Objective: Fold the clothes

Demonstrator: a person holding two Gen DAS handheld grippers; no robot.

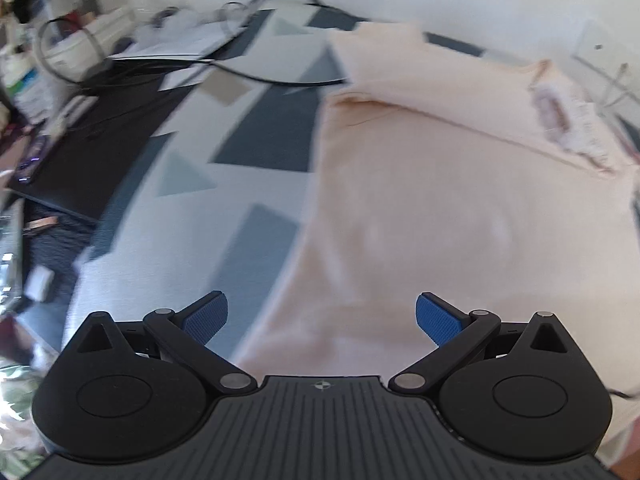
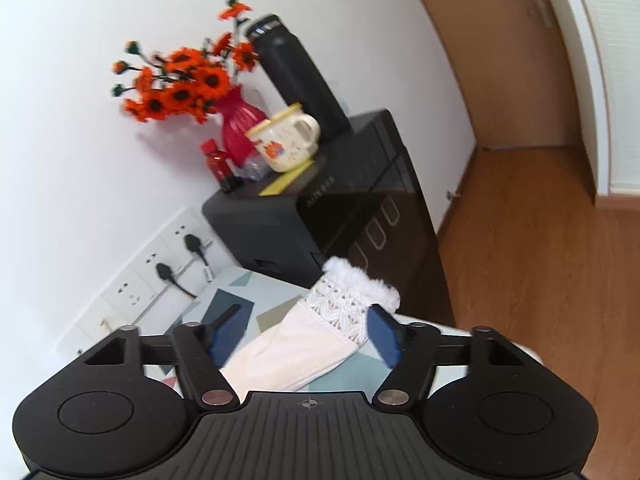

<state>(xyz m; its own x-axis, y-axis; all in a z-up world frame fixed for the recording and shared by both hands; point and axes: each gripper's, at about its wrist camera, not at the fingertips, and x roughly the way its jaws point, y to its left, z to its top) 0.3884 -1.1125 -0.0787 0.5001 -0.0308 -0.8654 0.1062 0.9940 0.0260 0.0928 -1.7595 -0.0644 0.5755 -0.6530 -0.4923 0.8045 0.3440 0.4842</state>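
A pale peach garment (image 1: pixel 420 200) lies spread on a sheet with a grey and blue geometric pattern (image 1: pixel 192 152), its upper part folded over, with a lace-trimmed edge (image 1: pixel 560 120) at the right. My left gripper (image 1: pixel 320 298) hovers over the garment's near left edge, open, with nothing between its blue pads (image 1: pixel 206 316). In the right wrist view a cream sleeve with a white lace and fluffy cuff (image 2: pixel 340 312) lies on the patterned sheet (image 2: pixel 224 296). My right gripper (image 2: pixel 304 322) stands open above it. The sleeve shows between the fingers, and the pads do not press on it.
A black cable (image 1: pixel 260 76), papers and clutter lie at the sheet's far left beside a black surface (image 1: pixel 100 140). A black cabinet (image 2: pixel 320 216) carries a red vase of orange flowers (image 2: pixel 236 128), a mug (image 2: pixel 284 140) and a black flask (image 2: pixel 296 80). Wall sockets (image 2: pixel 168 264) hold plugs. Wooden floor (image 2: pixel 540 260) lies to the right.
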